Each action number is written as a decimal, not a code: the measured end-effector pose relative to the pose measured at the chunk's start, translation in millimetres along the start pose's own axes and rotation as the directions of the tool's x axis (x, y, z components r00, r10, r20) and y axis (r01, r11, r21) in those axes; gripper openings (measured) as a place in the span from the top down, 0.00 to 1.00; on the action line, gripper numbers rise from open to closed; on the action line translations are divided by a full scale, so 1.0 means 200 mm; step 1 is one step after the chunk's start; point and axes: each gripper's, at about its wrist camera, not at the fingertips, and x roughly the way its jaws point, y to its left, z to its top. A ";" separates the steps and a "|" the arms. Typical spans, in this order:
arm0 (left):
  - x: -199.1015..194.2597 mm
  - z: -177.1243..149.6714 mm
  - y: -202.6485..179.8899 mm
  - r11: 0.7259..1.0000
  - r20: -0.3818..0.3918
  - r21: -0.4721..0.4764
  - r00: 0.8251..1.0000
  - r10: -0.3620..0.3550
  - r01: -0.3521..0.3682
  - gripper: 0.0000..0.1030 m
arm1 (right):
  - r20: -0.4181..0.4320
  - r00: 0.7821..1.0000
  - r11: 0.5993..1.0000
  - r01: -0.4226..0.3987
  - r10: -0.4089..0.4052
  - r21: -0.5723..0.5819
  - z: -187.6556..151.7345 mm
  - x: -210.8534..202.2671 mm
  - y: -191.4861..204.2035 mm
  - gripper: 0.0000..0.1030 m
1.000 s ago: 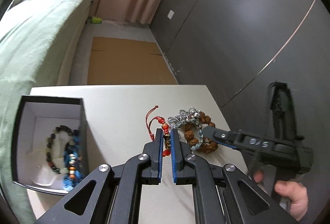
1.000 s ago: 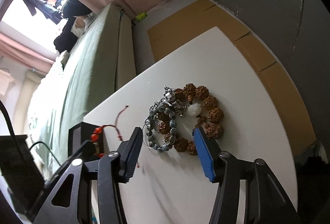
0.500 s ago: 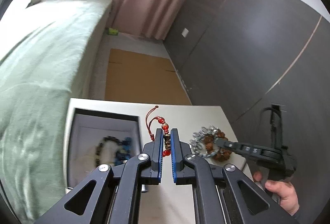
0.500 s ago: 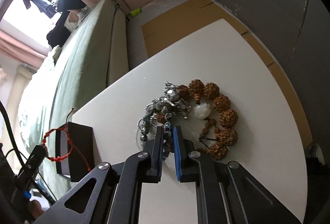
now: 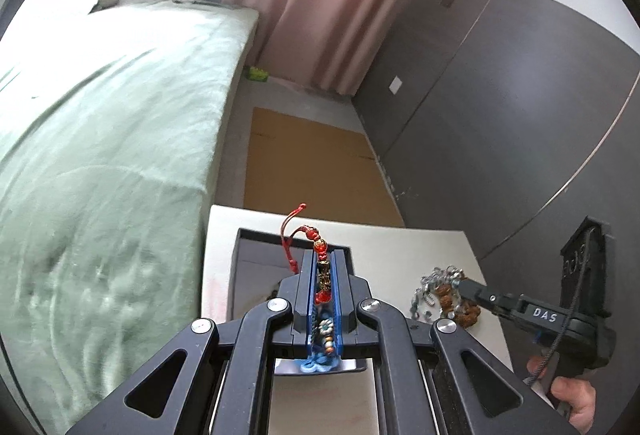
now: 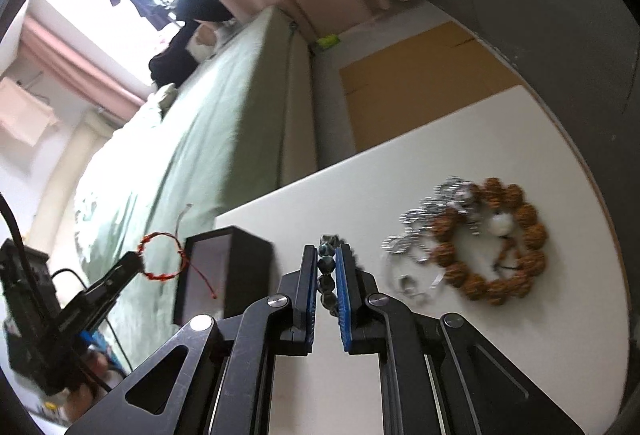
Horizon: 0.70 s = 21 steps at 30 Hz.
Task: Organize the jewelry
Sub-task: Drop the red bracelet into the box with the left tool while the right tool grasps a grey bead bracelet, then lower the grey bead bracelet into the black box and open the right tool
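Note:
My left gripper [image 5: 323, 255] is shut on a red cord bracelet [image 5: 316, 241] with red and gold beads and holds it above the black jewelry box [image 5: 240, 267]. The same bracelet [image 6: 162, 255] hangs from the left gripper in the right wrist view, left of the box [image 6: 224, 271]. My right gripper [image 6: 327, 253] is shut on a dark grey-blue bead bracelet [image 6: 326, 277], lifted off the white table [image 6: 400, 163]. A brown seed-bead bracelet [image 6: 496, 239] and a silver chain bracelet [image 6: 420, 227] lie on the table to its right.
A green-covered bed [image 5: 100, 115] runs along the table's left side. Cardboard [image 5: 312, 163] lies on the floor beyond the table, beside a dark wall [image 5: 500, 95]. The box holds other bracelets, mostly hidden behind my left gripper.
My left gripper has carried the red bracelet left, over the box. My right gripper closed on the grey-blue bead bracelet and pulled it away from the pile.

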 end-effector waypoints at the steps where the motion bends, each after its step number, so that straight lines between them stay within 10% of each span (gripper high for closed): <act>1: 0.01 0.00 0.00 1.000 -0.014 0.000 1.000 -0.001 0.001 0.94 | 0.000 1.000 1.000 -0.009 0.009 0.000 -0.01 0.01 0.02 0.89; 7: 0.06 -0.01 0.01 0.999 -0.075 -0.016 0.997 -0.029 0.028 0.90 | -0.003 0.999 0.999 -0.046 0.046 -0.005 -0.02 0.04 0.10 0.89; 12: 0.01 0.01 0.06 0.998 -0.026 -0.055 0.999 -0.029 0.027 0.48 | 0.021 0.995 0.995 -0.102 0.102 -0.017 -0.02 0.04 0.16 0.89; 21: -0.05 0.03 0.15 0.994 0.023 -0.109 1.000 -0.014 0.017 0.47 | 0.036 0.978 0.976 -0.204 0.207 -0.070 -0.05 0.06 0.34 0.89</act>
